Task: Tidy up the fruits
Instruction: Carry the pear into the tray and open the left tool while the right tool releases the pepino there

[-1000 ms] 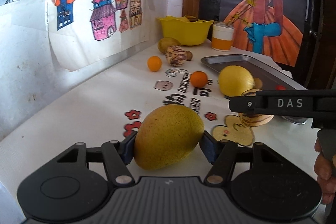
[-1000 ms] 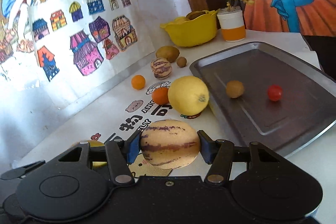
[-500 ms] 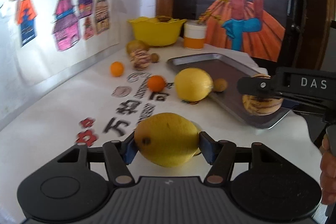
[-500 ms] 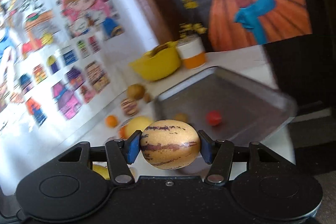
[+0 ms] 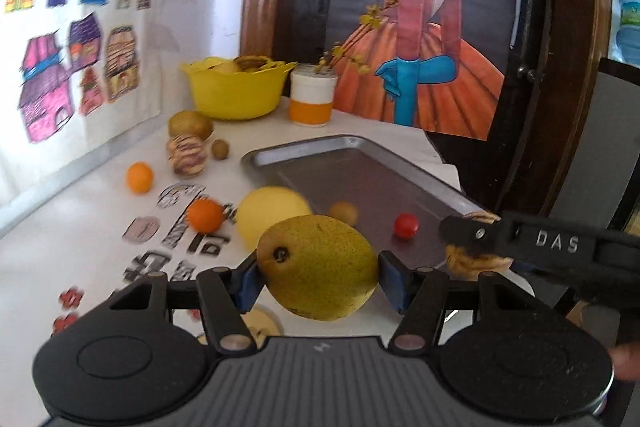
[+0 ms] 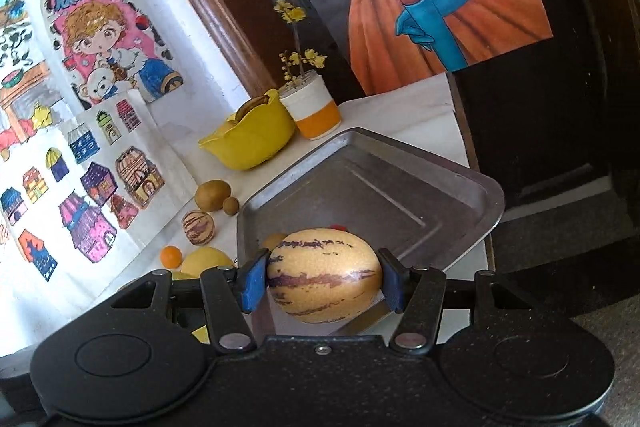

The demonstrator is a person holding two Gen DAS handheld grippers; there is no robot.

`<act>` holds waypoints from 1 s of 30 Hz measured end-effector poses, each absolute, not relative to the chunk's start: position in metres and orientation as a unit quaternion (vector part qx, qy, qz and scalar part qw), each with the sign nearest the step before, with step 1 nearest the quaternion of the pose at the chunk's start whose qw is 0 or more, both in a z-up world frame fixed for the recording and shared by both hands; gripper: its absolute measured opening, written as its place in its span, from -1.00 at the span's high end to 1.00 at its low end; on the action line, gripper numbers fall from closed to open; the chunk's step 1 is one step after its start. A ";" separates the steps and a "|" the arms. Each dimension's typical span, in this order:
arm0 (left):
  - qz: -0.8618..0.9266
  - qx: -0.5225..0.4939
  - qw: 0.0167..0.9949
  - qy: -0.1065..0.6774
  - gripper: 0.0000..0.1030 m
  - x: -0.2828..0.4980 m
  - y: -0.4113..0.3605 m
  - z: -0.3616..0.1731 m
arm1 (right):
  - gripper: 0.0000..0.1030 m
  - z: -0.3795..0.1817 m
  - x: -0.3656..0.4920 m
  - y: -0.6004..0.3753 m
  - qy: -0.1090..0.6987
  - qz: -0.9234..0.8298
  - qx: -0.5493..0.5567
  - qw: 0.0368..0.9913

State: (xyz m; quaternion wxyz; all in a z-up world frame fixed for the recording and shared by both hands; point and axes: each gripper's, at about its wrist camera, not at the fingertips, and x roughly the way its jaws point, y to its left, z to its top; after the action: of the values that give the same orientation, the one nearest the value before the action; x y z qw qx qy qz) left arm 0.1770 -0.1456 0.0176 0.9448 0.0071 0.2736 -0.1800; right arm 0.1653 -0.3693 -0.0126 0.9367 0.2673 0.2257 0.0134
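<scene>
While the left tongs (image 5: 318, 273) are clamping a pear (image 5: 318, 267) and the right tongs (image 6: 322, 277) a striped melon (image 6: 323, 275) over the tray (image 6: 460, 183), either round fruit is risking rolling off after release.

The right gripper (image 6: 323, 283) clamps a purple-striped yellow melon (image 6: 323, 277) between its blue pads, above the near end of a metal tray (image 6: 400, 187). At ten o'clock from the tray sits a yellow bowl (image 6: 252, 141), with a second striped melon (image 6: 199, 225) at nine o'clock.
</scene>
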 end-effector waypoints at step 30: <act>-0.225 0.057 0.932 0.277 -0.21 0.204 -0.197 0.005 | -0.21 -0.021 0.173 -0.380 0.214 0.009 0.299 0.930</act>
State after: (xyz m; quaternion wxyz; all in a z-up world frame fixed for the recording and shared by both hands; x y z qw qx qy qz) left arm 0.2040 -0.1969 0.0049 0.9322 0.0569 0.2773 -0.2254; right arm 0.1729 -0.3800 -0.0213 0.9301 0.2987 0.2137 0.0095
